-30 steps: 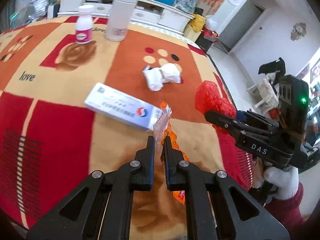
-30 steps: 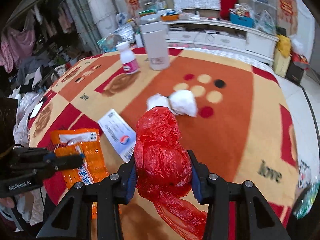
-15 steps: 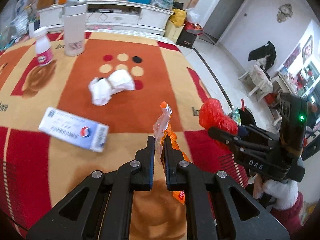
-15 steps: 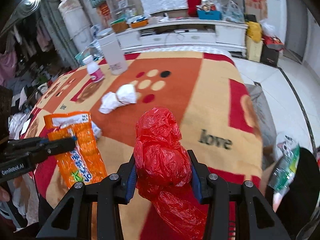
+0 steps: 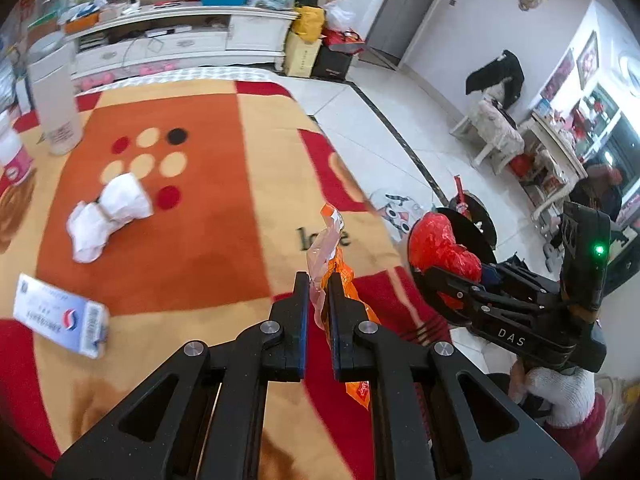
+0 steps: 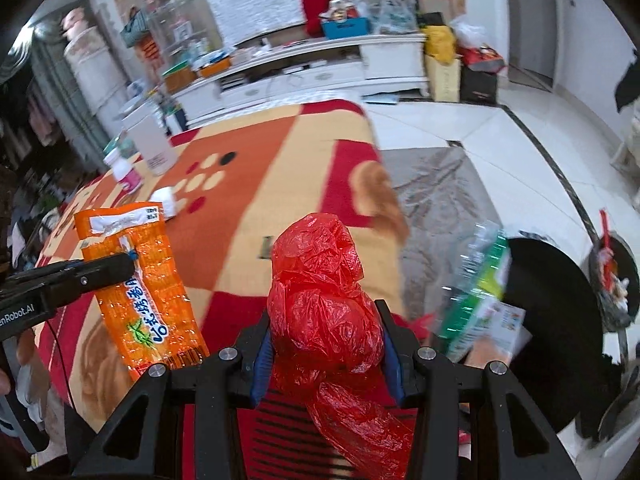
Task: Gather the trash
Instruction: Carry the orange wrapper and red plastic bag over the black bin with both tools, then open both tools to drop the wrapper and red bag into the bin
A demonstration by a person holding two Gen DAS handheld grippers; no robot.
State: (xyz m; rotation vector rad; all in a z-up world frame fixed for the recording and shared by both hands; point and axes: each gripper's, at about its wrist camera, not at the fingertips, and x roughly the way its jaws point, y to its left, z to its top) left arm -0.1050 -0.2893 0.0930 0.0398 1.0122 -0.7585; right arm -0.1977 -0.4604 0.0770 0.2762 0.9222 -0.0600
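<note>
Left gripper [image 5: 318,288], lower centre: clamped on orange snack wrapper [image 5: 347,280]. Right gripper [image 6: 326,334], lower centre: pinching crumpled red plastic bag [image 6: 320,300]. Black bin [image 6: 560,320] at right edge, over tiled floor [image 6: 500,140].

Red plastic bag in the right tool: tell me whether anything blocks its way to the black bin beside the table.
Nothing visible does. The red plastic bag is clamped in the right tool near the table's edge, and the black bin stands open on the floor to its right. A green-and-white package already sits at the bin's near rim, beside the path.
</note>
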